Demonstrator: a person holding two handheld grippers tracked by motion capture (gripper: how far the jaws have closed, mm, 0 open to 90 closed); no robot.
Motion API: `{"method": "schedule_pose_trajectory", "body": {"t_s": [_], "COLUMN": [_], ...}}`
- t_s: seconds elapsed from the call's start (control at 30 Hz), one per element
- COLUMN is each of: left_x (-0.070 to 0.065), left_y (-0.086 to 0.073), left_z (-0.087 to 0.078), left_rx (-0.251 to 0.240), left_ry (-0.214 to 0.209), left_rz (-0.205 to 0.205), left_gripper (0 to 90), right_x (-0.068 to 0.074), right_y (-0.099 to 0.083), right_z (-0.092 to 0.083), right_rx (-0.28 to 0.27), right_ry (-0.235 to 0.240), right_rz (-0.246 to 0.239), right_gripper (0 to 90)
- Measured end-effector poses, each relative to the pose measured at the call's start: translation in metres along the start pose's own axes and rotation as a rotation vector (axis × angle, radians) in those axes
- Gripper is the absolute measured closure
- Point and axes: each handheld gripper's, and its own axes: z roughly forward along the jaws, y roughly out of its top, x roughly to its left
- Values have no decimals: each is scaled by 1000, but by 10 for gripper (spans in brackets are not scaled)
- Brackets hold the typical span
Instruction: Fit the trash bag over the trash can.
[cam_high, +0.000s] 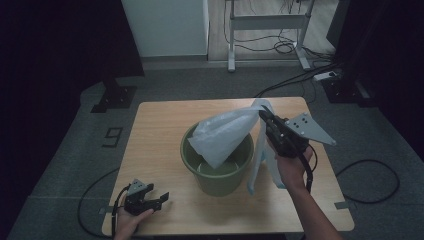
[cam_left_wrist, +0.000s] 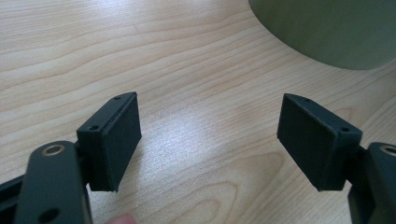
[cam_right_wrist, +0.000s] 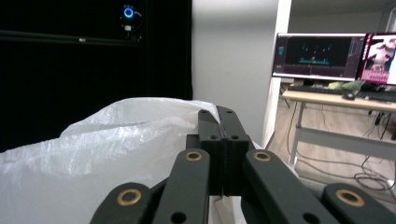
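Right tool (cam_high: 265, 118) clamped on bag (cam_high: 225, 135), held over bin (cam_high: 217, 172) on counter (cam_high: 160, 150). Left tool (cam_high: 162, 199) wide open, empty, resting. Step: lining bin. Next: lower bag inside, spread its mouth.

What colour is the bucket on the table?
Olive green; the bucket shows best in the high view.

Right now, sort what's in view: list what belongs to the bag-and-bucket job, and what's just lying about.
Part of the job:
- white plastic bag, pinched in the right tool, hanging into the bucket
- green bucket on the table
- left tool, open, low over the table

Just lying about:
- floor cables
- white desk frame
- monitors
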Motion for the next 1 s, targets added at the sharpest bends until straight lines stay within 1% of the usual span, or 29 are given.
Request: {"method": "schedule_pose_trajectory", "body": {"t_s": [0.07, 0.1, 0.17, 0.2, 0.23, 0.3, 0.33, 0.43, 0.5, 0.63, 0.77, 0.87, 0.9, 0.93, 1.0], "left_x": [0, 0, 1, 1, 1, 1, 1, 1, 1, 0, 1, 2, 2, 2, 3], "left_y": [0, 0, 0, 0, 0, 0, 0, 0, -1, -1, -1, -1, -1, -1, -1], "left_z": [0, 0, 0, 0, 0, 0, 0, 0, 1, 1, 0, 0, 0, 0, -1], "left_rx": [-1, 0, 2, 2, 3, 3, 3, 6, 8, 7, 4, 7, 7, 7, 3], "left_ry": [-1, 0, 0, 1, 1, 1, 1, 2, 2, 1, 1, 3, 3, 3, 5], "left_rz": [-1, -1, -1, -2, -1, 0, -1, 0, 0, 1, 1, 1, 1, 1, -1], "left_gripper": [214, 214, 214, 214, 214, 214, 214, 213, 213, 214, 213, 214, 213, 213, 213], "right_x": [3, 3, 7, 11, 13, 17, 20, 31, 37, 48, 60, 62, 61, 60, 58], "right_y": [-14, -14, -28, -37, -42, -55, -59, -68, -71, -82, -97, -105, -106, -106, -102], "right_z": [-2, -2, -3, -3, -3, -3, -3, -2, -3, -2, -3, -3, -3, -4, -11], "right_rx": [17, 17, 36, 52, 58, 78, 86, 106, 112, 142, 177, 194, 195, 193, 165], "right_ry": [15, 15, 39, 45, 49, 68, 77, 106, 116, 148, 180, 198, 207, 219, 213], "right_rz": [27, 27, 54, 52, 52, 70, 71, 50, 34, 29, 21, 31, 38, 51, 62], "right_gripper": [892, 892, 892, 892, 892, 892, 891, 892, 892, 891, 891, 885, 856, 793, 657]}}
